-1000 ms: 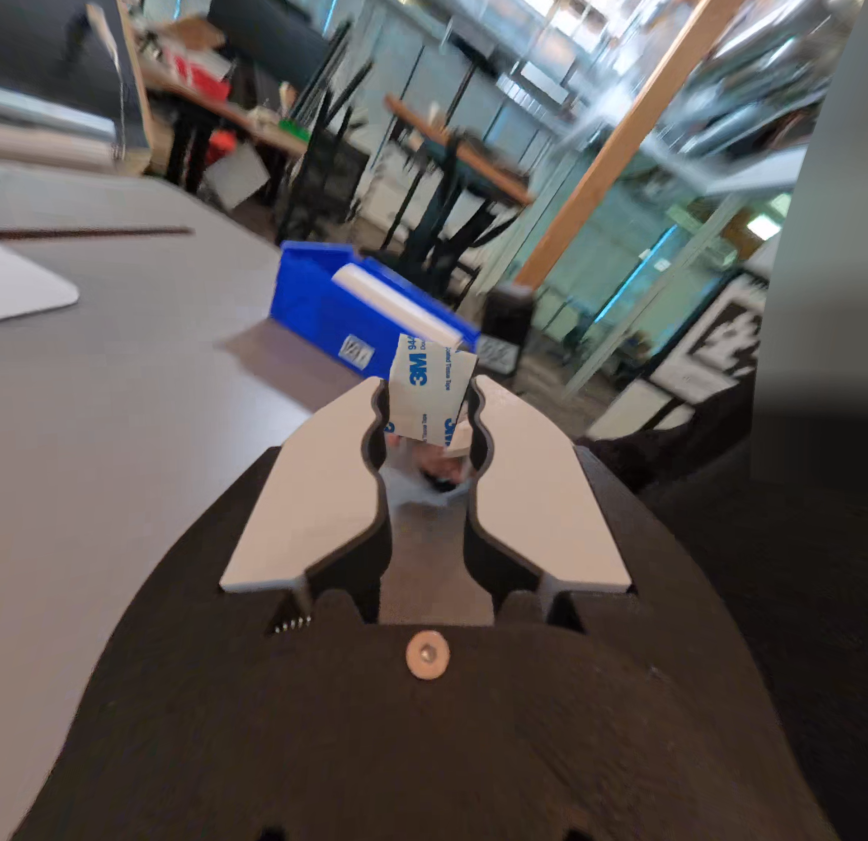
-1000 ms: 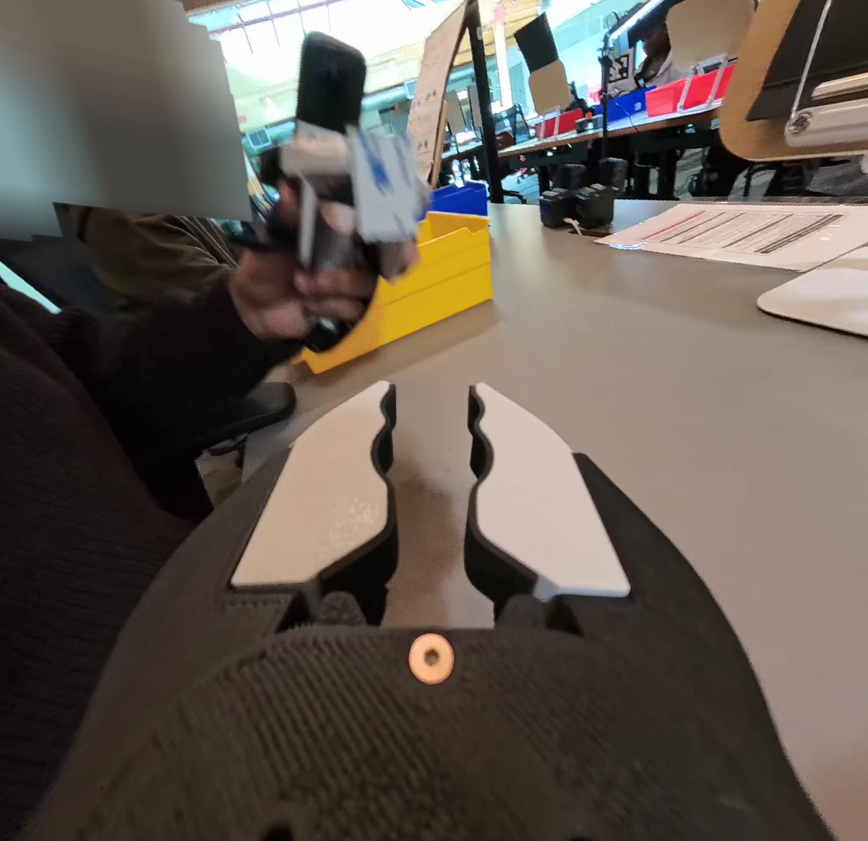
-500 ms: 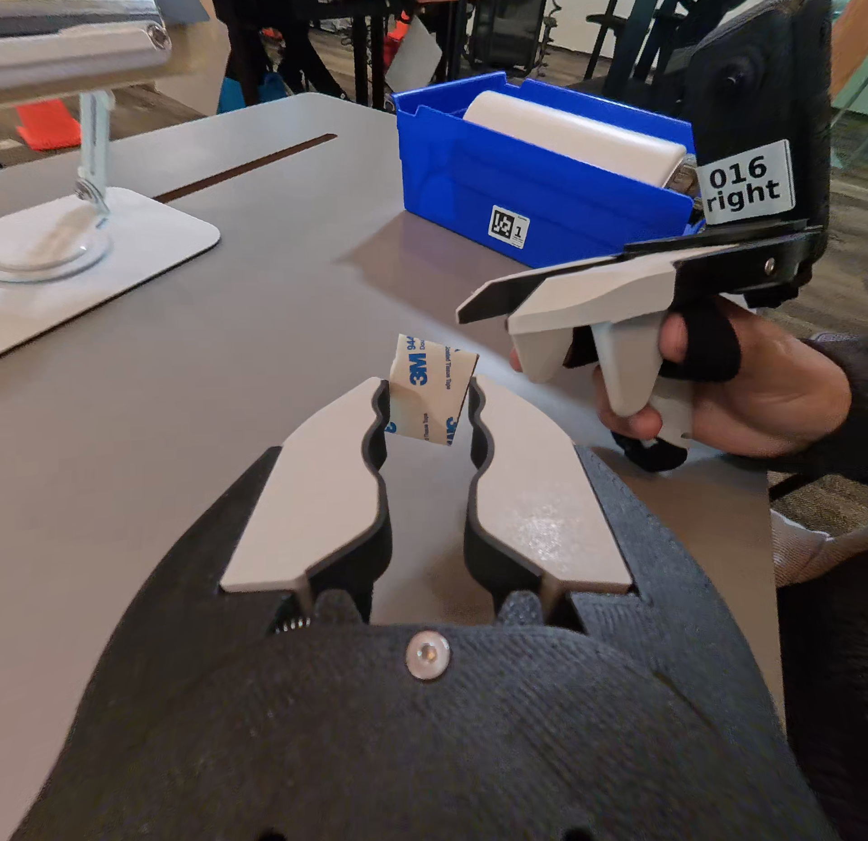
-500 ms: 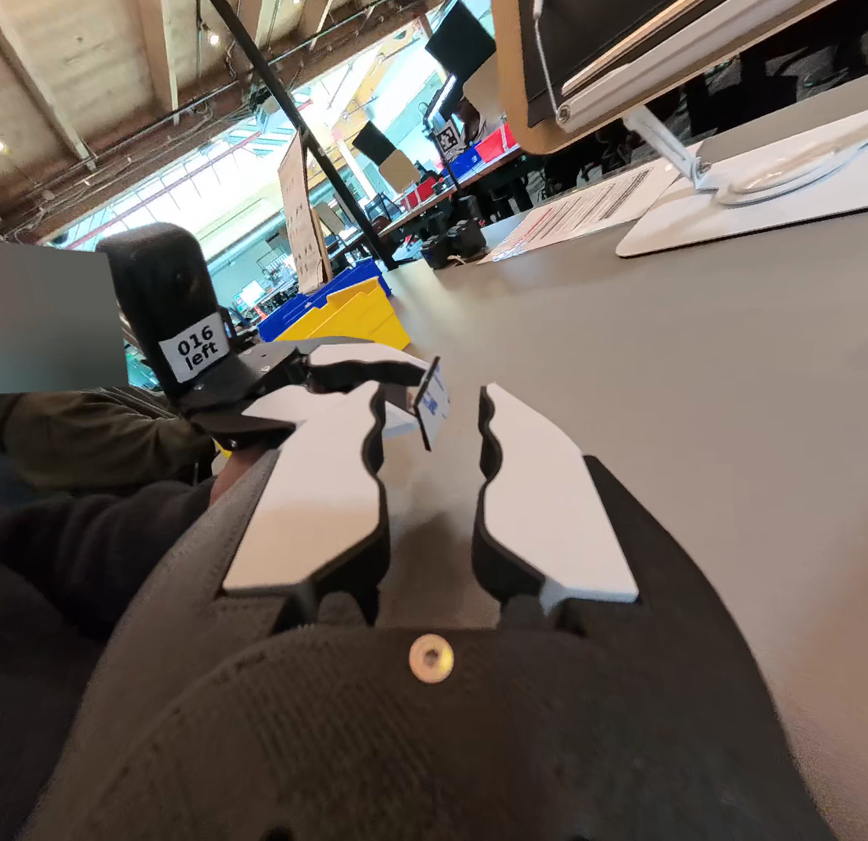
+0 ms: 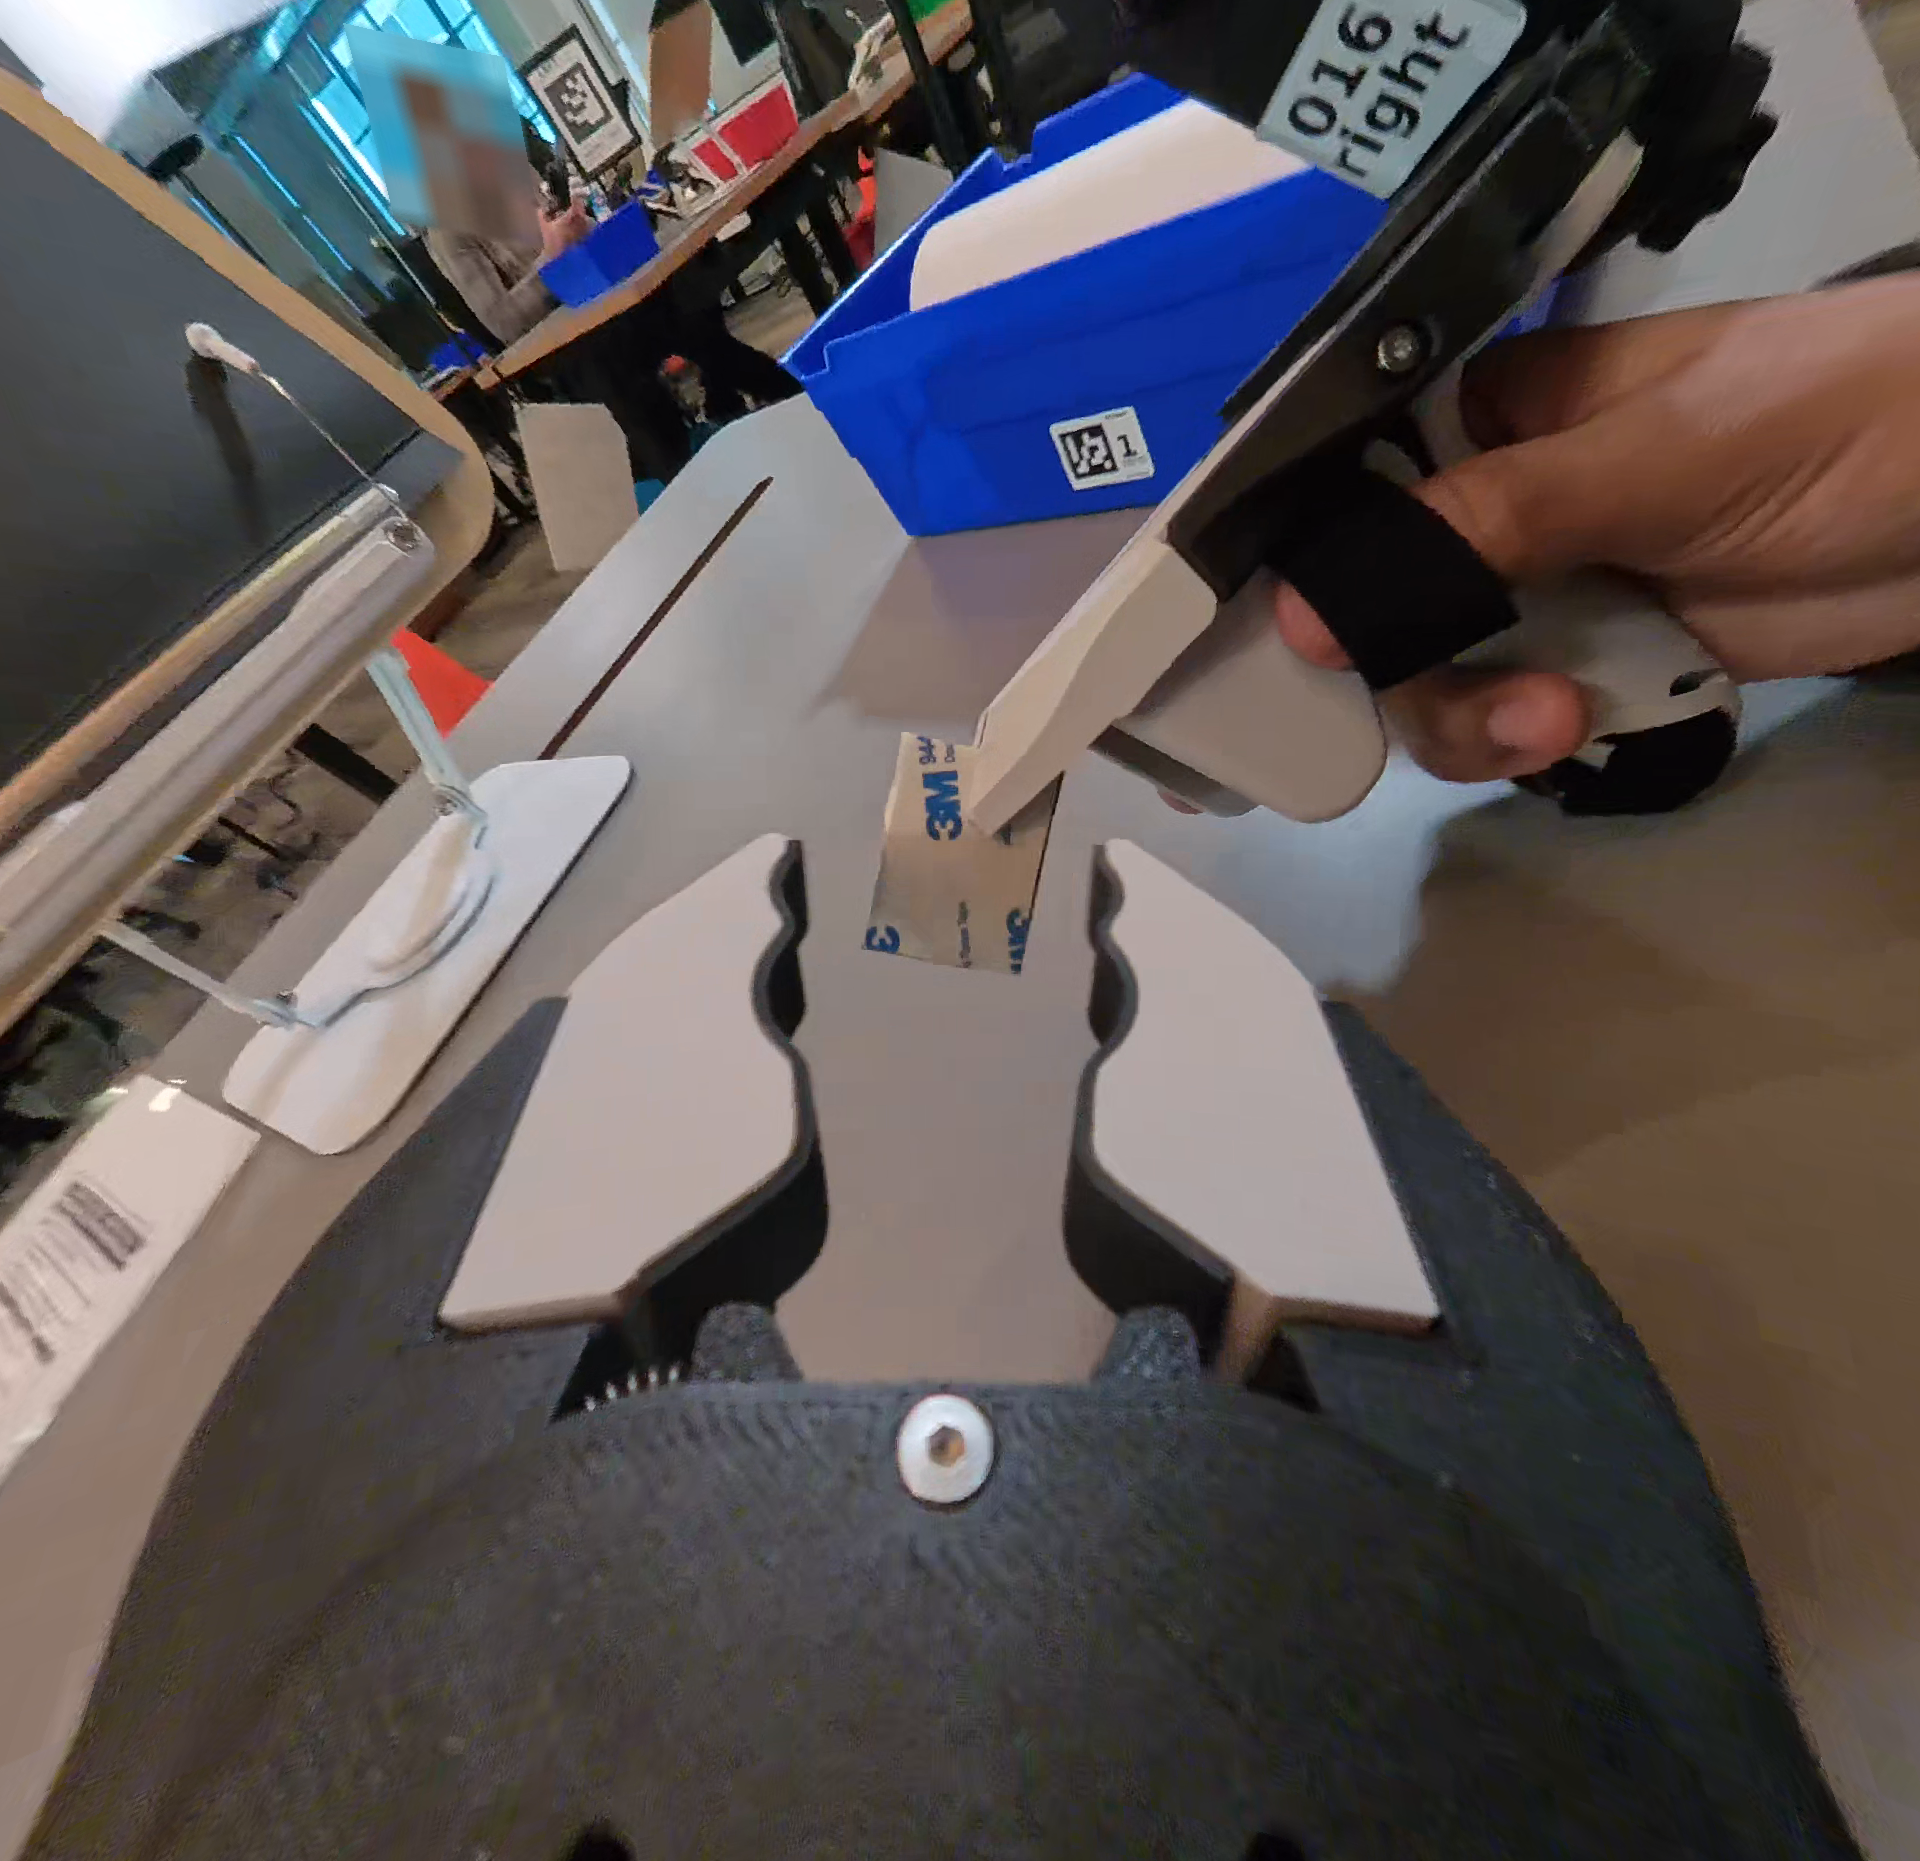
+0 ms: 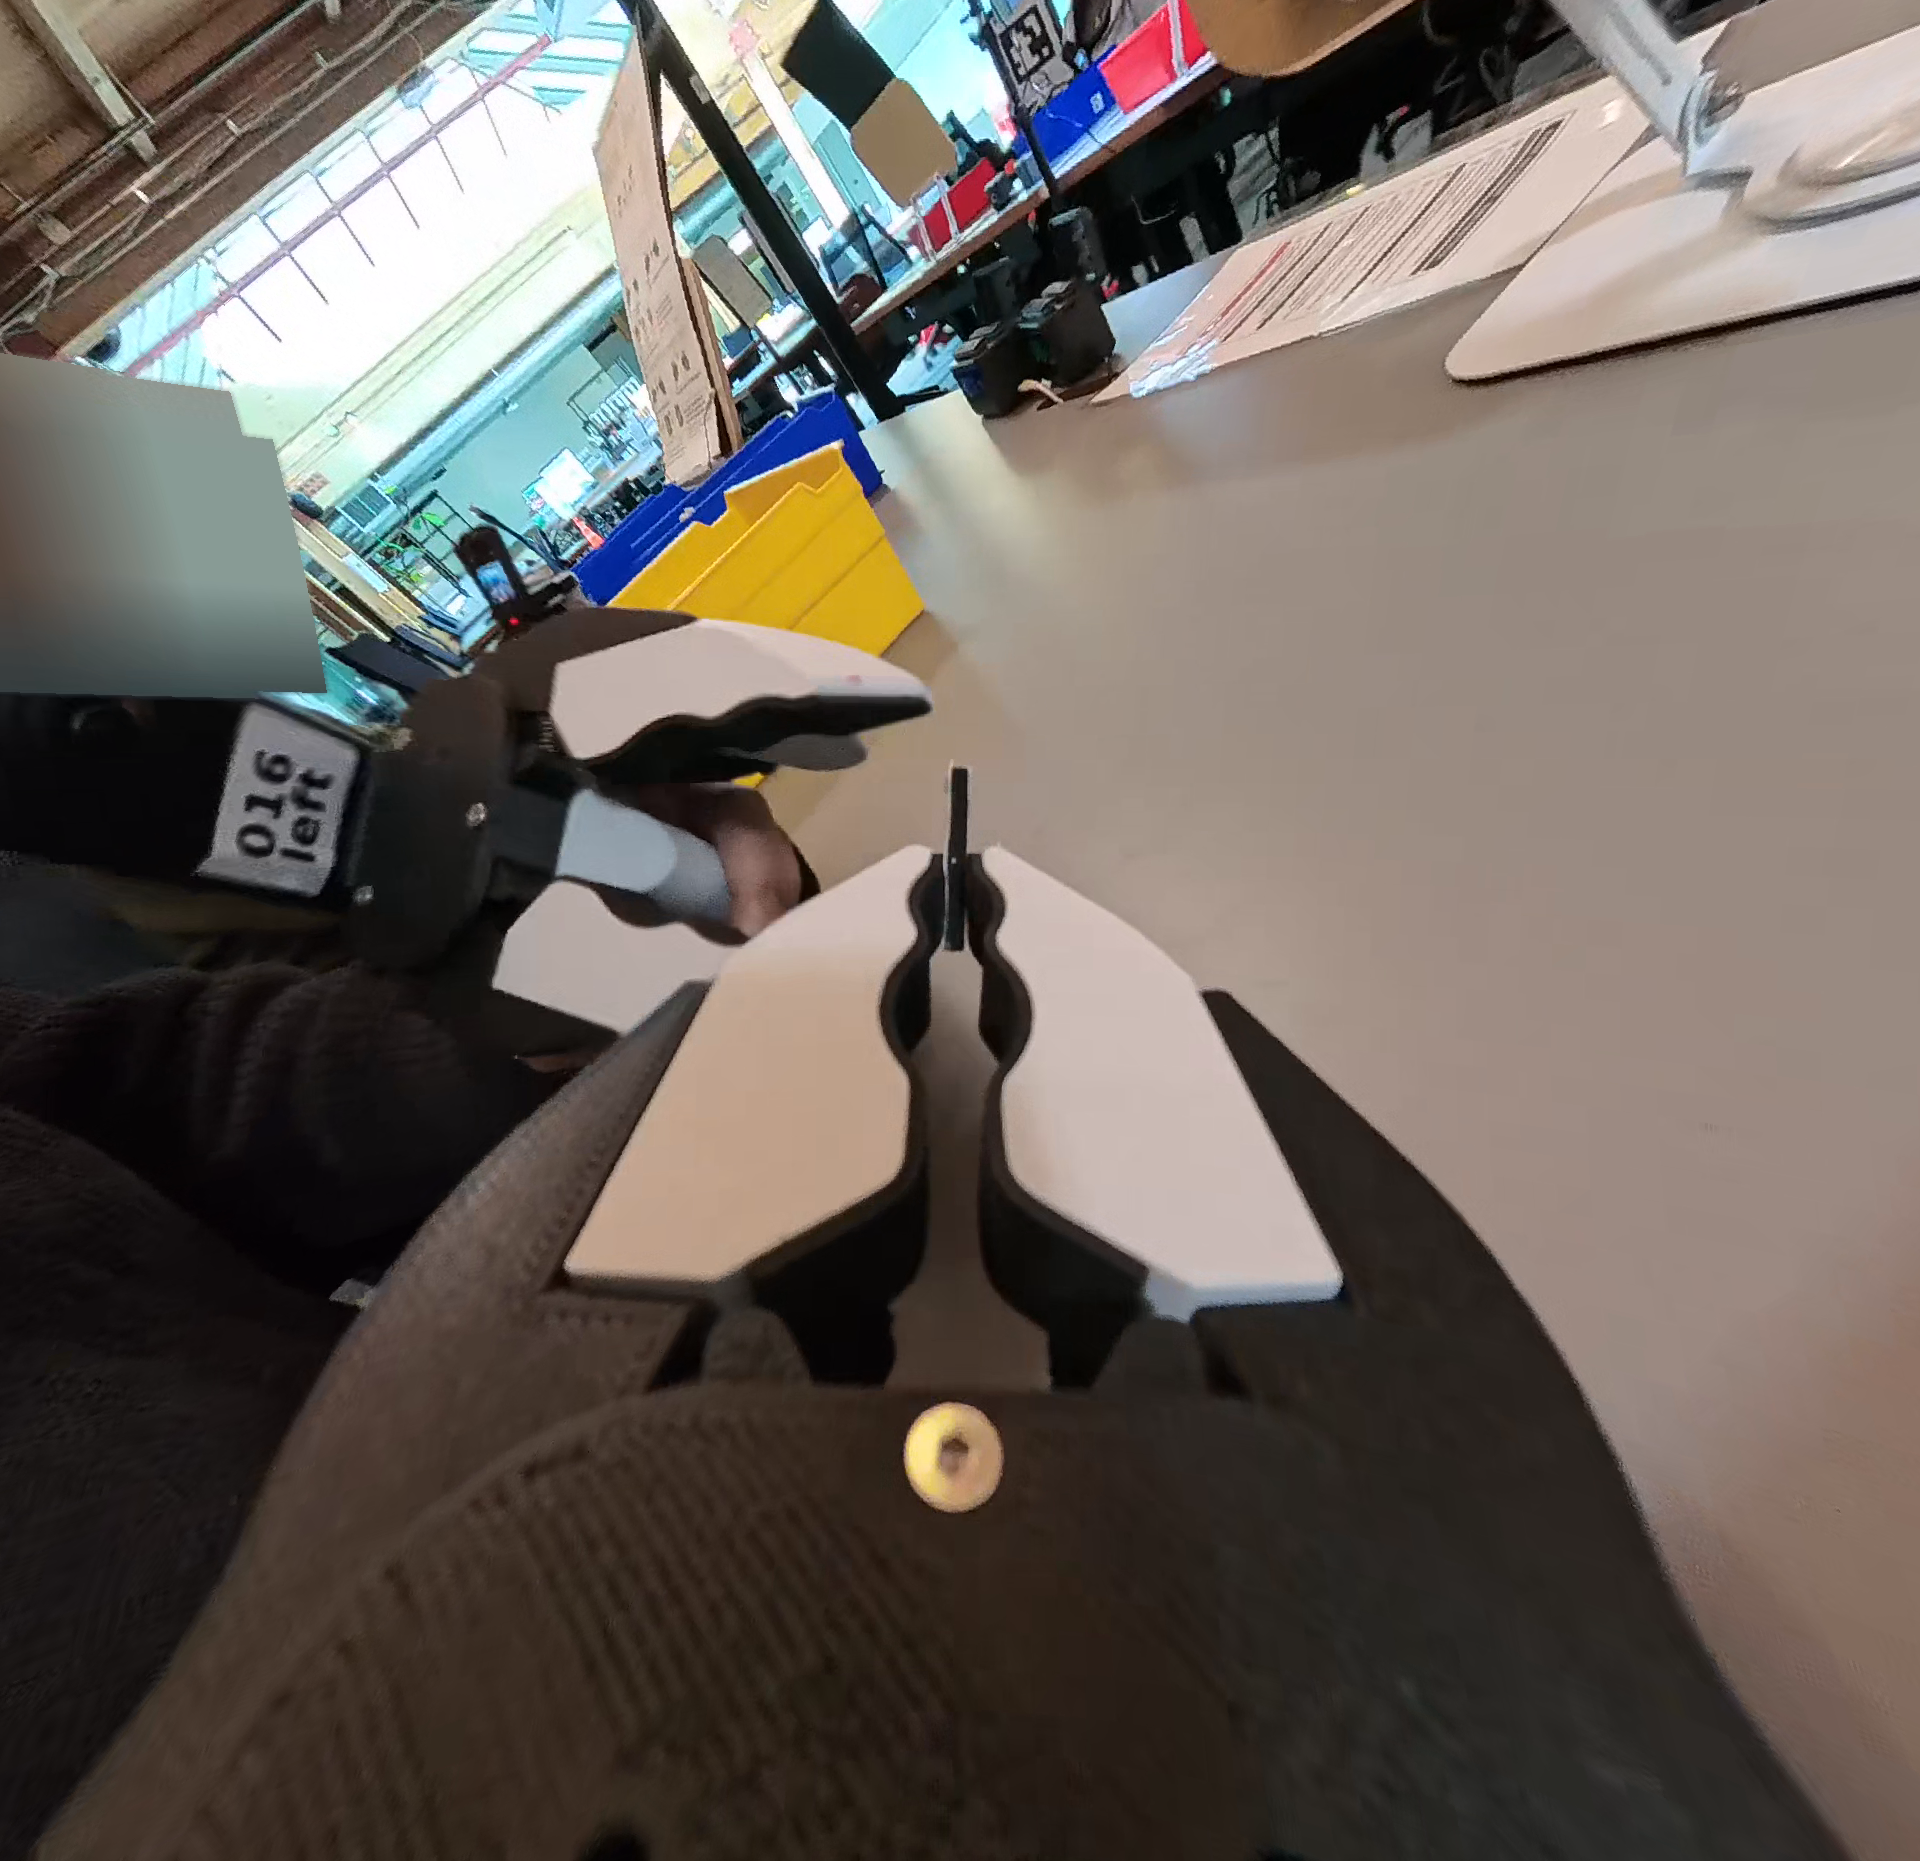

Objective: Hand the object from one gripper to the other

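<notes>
The object is a small square tape pad [image 5: 951,892] with a white, blue-printed liner. In the left wrist view it hangs above the grey table [image 5: 727,668], pinched at its top by my right gripper [image 5: 997,814], which comes in from the upper right in a hand. My left gripper [image 5: 945,861] is open, with a finger on each side of the pad and not touching it. In the right wrist view my right gripper [image 6: 951,871] is shut on the pad [image 6: 956,824], seen edge-on as a thin dark strip. The open left gripper [image 6: 831,731] sits just to its left.
A blue bin [image 5: 1039,377] holding a white roll stands behind the right gripper. A monitor stand base [image 5: 436,938] and a printed sheet [image 5: 94,1219] lie at the left. In the right wrist view a yellow bin [image 6: 790,564] sits at the table's far left, with papers [image 6: 1382,253] beyond.
The right gripper has closed on the pad and the left gripper has opened and let it go. The pad now hangs from the right gripper between the left fingers.
</notes>
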